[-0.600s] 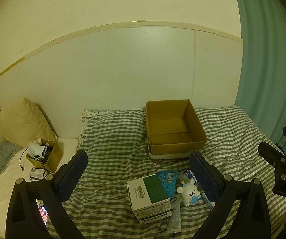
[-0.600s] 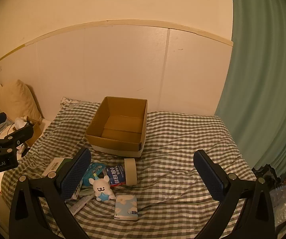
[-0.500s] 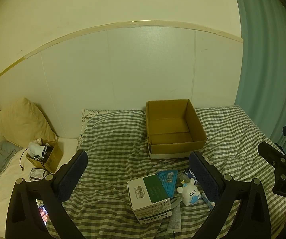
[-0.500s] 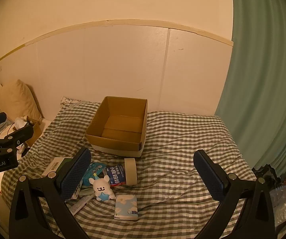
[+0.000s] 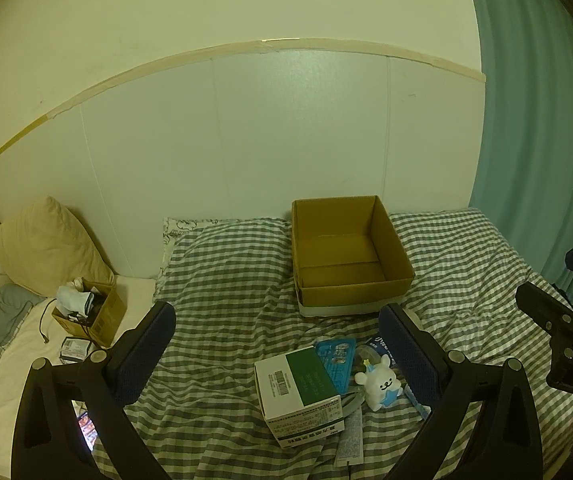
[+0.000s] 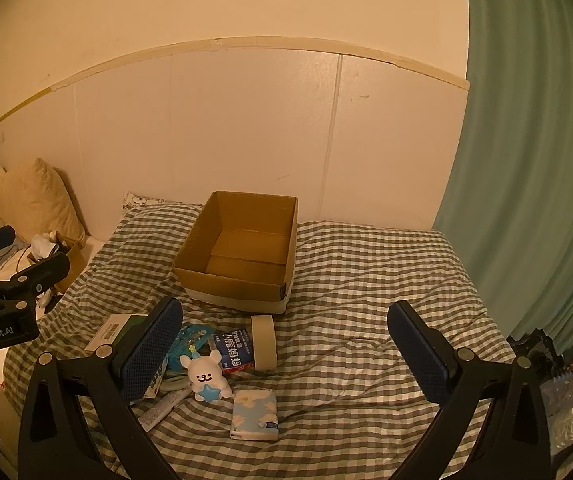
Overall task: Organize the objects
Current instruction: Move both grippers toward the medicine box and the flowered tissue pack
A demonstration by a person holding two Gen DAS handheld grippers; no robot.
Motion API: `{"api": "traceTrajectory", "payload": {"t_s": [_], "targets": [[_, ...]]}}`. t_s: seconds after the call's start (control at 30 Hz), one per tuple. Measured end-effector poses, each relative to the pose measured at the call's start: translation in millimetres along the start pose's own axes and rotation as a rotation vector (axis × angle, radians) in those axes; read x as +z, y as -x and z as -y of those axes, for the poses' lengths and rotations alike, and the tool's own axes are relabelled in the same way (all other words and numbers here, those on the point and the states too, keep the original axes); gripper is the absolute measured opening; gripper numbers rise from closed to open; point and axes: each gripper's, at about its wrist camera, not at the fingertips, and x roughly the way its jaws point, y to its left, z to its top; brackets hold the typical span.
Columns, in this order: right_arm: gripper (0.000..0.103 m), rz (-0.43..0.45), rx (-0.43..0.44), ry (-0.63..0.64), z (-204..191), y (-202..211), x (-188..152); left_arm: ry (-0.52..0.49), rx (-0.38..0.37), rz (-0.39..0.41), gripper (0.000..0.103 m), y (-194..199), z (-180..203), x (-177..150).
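An empty cardboard box (image 5: 350,256) (image 6: 242,252) stands on the checked bed. In front of it lie a white and green carton (image 5: 298,388), a blue packet (image 5: 336,356), a white bear toy (image 5: 380,384) (image 6: 206,378), a blue drink carton (image 6: 232,350), a tape roll (image 6: 264,342) and a tissue pack (image 6: 254,414). My left gripper (image 5: 276,356) is open and empty above the carton. My right gripper (image 6: 284,354) is open and empty above the tape roll and tissue pack.
A small cardboard box of clutter (image 5: 88,312) and a beige pillow (image 5: 50,244) sit left of the bed. A green curtain (image 6: 526,180) hangs on the right. The checked cover (image 6: 366,280) is bare right of the box. A wall runs behind the bed.
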Motion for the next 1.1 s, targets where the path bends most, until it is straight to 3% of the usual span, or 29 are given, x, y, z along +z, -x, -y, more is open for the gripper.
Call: {"api": "traceTrajectory", "payload": {"t_s": [0.37, 0.73, 0.93, 1.1], "targets": [[0.103, -0.009, 0.009, 0.004, -1, -1, 0, -0.002, -0.003, -0.008, 0.103, -1, 1, -1], [0.103, -0.046, 0.012, 0.003, -4, -15, -8, -0.009, -0.004, -0.082, 0.103, -23, 12, -17], [0.103, -0.128, -0.010, 0.040, -11, -48, -29, -0.020, 0.019, -0.157, 0.103, -46, 21, -40], [0.103, -0.282, 0.005, 0.051, -6, -94, -53, -0.041, 0.023, -0.259, 0.103, -76, 31, -68]]}}
